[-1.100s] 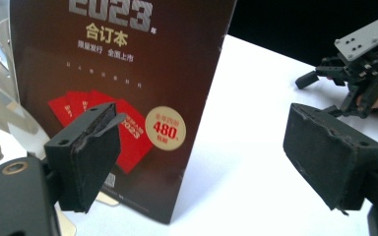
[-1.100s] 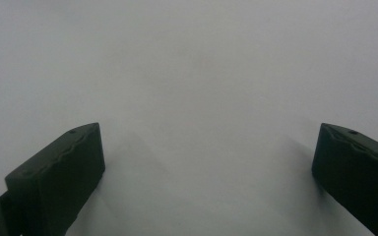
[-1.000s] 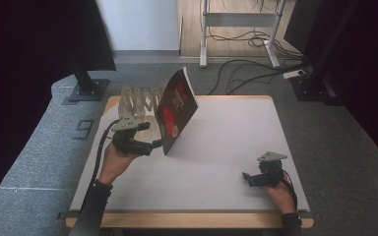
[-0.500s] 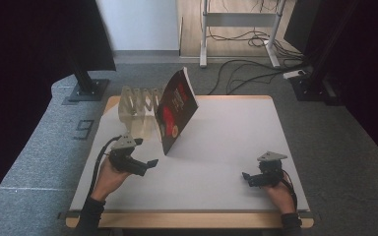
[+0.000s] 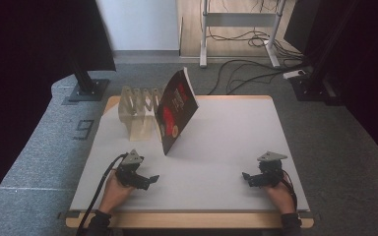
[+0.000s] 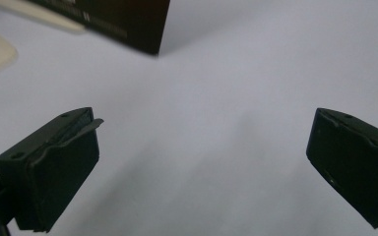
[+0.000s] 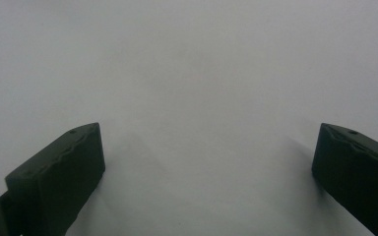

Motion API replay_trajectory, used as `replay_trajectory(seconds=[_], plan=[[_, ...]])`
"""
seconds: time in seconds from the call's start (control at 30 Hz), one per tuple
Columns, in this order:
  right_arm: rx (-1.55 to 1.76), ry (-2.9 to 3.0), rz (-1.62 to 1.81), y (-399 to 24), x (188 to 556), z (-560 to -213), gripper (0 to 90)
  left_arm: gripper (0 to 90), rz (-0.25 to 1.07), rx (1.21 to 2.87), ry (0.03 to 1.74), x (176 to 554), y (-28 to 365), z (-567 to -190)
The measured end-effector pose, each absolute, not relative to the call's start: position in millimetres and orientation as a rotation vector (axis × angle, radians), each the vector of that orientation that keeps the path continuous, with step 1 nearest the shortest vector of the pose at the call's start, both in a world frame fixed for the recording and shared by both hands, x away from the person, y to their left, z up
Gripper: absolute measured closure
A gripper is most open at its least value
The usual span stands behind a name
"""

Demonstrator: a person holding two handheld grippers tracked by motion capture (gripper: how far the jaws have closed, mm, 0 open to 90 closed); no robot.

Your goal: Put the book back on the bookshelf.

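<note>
Book [image 5: 177,111]: dark cover with red artwork, standing tilted on its lower edge at the far left of the white table [image 5: 236,132], leaning against the pale wooden rack [image 5: 137,105] just to its left. Left gripper [image 5: 150,180]: near the table's front edge, in front of the book and apart from it, jaws spread, nothing between them; the book's corner [image 6: 147,29] lies ahead of it. Right gripper [image 5: 247,178]: well to the book's right, at the front edge, jaws spread over bare table [image 7: 192,73].
</note>
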State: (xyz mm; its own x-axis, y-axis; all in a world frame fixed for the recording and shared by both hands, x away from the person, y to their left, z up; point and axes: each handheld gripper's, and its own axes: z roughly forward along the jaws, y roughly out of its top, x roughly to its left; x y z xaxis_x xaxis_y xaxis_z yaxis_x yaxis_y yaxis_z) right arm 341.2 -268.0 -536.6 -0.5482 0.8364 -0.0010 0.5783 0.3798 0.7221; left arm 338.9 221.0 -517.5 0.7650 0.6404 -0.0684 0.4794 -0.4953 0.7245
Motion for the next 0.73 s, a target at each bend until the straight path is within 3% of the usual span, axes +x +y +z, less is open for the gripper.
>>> replay_trajectory(seconds=[0.3, 0.73], plan=[[1.229, 2.277, 0.973, -267.8, 341.0, -536.7, 0.0, 0.0, 0.317, 2.285, 0.88, 339.2, 211.8, -527.9], [1.229, 2.274, 0.972, -267.9, 340.2, -537.2, 0.0, 0.0, 0.322, 2.285, 0.876, 338.6, 211.7, -528.4]])
